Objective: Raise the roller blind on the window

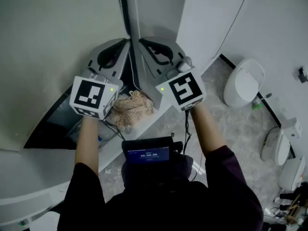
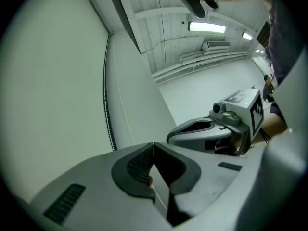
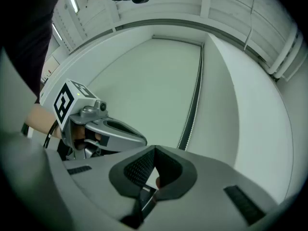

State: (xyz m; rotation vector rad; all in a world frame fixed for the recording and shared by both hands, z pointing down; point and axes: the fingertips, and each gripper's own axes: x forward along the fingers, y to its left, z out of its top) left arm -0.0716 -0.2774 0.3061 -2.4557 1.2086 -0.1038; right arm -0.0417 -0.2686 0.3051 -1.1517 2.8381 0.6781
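The pale roller blind point(image 1: 57, 32) hangs over most of the window at the left, with its thin bead chain point(image 1: 137, 13) running down beside it at the wall corner. Both grippers are raised side by side at that chain. My left gripper point(image 1: 126, 43) has its jaws pressed together, and the chain point(image 2: 159, 196) passes out from between them. My right gripper point(image 1: 142, 42) is shut the same way, and a strand of the chain point(image 3: 144, 198) shows under its closed jaws. Each gripper view shows the other gripper close alongside.
A crumpled beige cloth point(image 1: 134, 107) lies on the window sill below the grippers. Dark glass point(image 1: 53, 124) shows under the blind's lower edge. White ceramic toilets point(image 1: 244, 81) stand on the floor at the right. A small screen point(image 1: 148, 153) sits at the person's chest.
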